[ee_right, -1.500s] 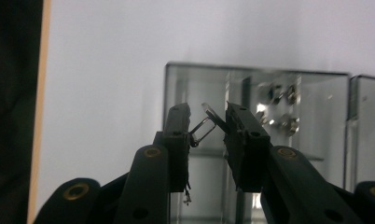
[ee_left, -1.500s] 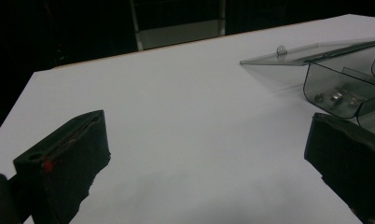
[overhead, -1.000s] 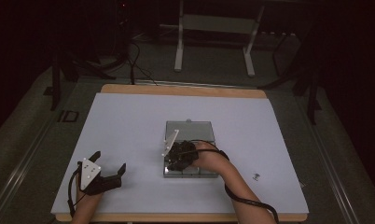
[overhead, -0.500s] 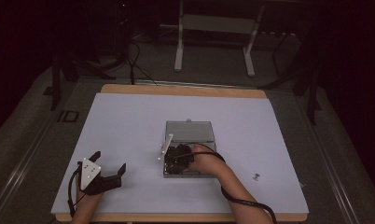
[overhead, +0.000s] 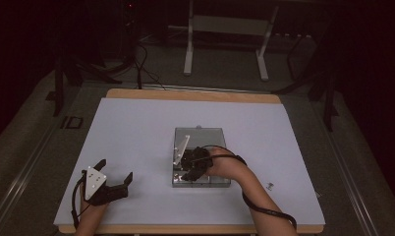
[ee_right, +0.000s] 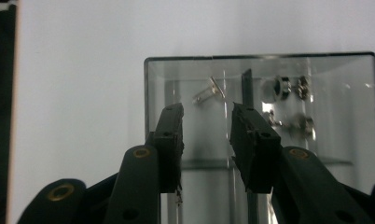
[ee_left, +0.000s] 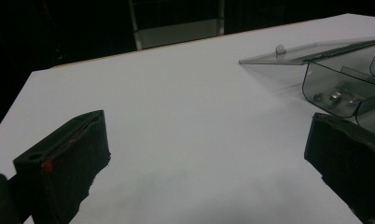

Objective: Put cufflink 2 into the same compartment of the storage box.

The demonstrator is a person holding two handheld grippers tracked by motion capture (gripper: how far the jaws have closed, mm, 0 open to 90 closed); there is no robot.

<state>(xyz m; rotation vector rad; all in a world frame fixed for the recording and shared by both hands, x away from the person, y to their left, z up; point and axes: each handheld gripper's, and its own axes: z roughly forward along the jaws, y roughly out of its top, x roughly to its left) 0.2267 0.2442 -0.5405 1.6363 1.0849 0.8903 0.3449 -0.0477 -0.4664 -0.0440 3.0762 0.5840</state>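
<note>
A clear plastic compartment box (overhead: 212, 183) lies mid-table with its lid (overhead: 200, 136) folded back. My right gripper (overhead: 188, 164) hovers over the box's left part. In the right gripper view its jaws (ee_right: 206, 112) stand a small way apart with nothing between them; they have just been opening. Below them a small metal pin (ee_right: 209, 91) lies in one compartment, and several small metal parts (ee_right: 288, 88) lie in the one beside it. My left gripper (overhead: 116, 169) rests near the table's front left with its jaws wide open and empty (ee_left: 209, 140). The box (ee_left: 335, 88) is to its right.
A white strip (overhead: 181, 147) leans at the box's left edge. A small metal piece (overhead: 270, 186) lies on the white table sheet (overhead: 136, 128) to the right of the right forearm. Stands and cables are on the floor beyond the far edge.
The right hand has shifted slightly over the box. The left gripper has stayed where it was.
</note>
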